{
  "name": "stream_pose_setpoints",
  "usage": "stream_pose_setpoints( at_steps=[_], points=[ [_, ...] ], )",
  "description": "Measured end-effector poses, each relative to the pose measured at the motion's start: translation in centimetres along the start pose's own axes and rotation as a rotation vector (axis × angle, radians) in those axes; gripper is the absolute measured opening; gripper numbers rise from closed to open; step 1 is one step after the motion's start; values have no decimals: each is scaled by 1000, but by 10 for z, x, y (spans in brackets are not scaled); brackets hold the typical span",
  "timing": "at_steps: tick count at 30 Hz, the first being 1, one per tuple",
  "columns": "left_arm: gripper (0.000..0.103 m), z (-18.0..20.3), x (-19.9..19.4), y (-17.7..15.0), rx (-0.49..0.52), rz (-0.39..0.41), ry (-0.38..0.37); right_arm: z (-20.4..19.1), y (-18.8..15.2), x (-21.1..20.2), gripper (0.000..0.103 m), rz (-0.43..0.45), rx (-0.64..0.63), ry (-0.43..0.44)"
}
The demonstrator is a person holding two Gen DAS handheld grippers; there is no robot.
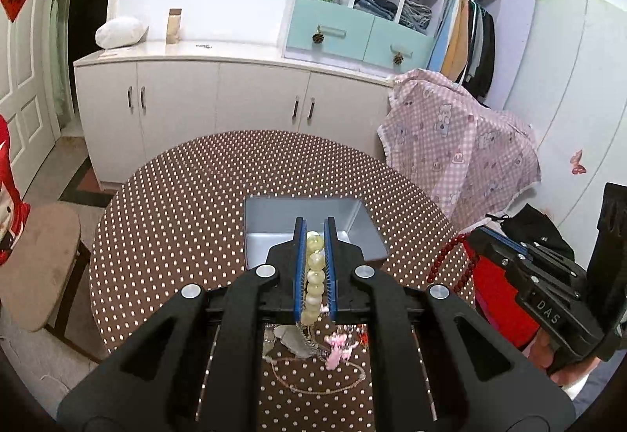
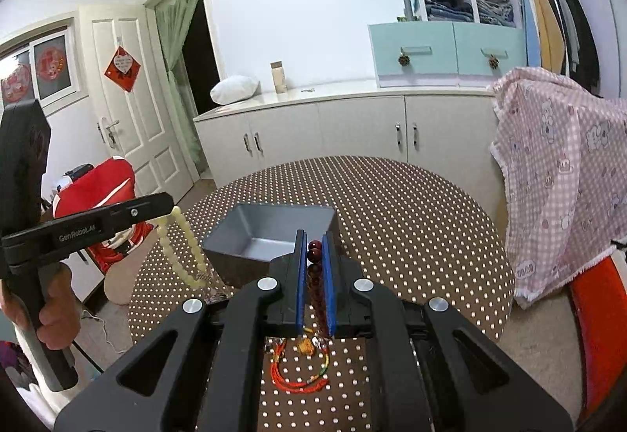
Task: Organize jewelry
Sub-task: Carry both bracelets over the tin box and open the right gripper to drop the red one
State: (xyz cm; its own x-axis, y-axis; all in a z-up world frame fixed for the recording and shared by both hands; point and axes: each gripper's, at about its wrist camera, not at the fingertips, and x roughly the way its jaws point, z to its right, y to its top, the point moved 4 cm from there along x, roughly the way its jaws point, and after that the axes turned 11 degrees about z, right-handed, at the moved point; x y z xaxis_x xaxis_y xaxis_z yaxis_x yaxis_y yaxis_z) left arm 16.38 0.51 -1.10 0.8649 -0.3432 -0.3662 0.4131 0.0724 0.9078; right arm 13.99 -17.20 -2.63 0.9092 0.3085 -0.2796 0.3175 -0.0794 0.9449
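The left gripper [image 1: 314, 226] is clamped on a pale bead strand [image 1: 314, 275], whose cream-green beads run in a line between the blue pads. In the right wrist view the strand hangs in a loop from that gripper, left of the tin [image 2: 270, 232] and above the table edge. The right gripper [image 2: 314, 236] is closed on a dark red bead strand [image 2: 314, 255], with a few round beads showing at its tips. In the left wrist view that strand dangles in a loop to the right of the tin, at the table's rim.

The tin, grey and open-topped, stands on the dotted table [image 1: 188, 205], just beyond both pairs of fingertips; its floor looks bare where it shows.

On the table nearer than the tin, under the left gripper, lie a thin chain [image 1: 313, 381], a pink piece [image 1: 337, 347] and a greyish leaf-shaped piece [image 1: 292, 342], bunched close together. Under the right gripper lies an orange cord bracelet [image 2: 298, 377] with a small gold charm [image 2: 305, 346] beside it.

A hand [image 2: 55, 314] grips the left gripper's handle. Beyond the tin stands a white cabinet [image 1: 219, 95], and right of the tin a pink checked cloth [image 1: 458, 142] is draped over something.
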Motion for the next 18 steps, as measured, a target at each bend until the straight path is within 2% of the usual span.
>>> stream_pose_setpoints(
  at_steps=[5,12,18],
  points=[
    [9,3,-7,14,3,31,-19,-3,8,2,6,11,-13,7],
    [9,17,-27,40,47,119,-36,-10,19,4,6,28,-32,25],
    [9,21,-31,55,47,144,-40,-18,33,6,6,45,-48,47]
  ],
)
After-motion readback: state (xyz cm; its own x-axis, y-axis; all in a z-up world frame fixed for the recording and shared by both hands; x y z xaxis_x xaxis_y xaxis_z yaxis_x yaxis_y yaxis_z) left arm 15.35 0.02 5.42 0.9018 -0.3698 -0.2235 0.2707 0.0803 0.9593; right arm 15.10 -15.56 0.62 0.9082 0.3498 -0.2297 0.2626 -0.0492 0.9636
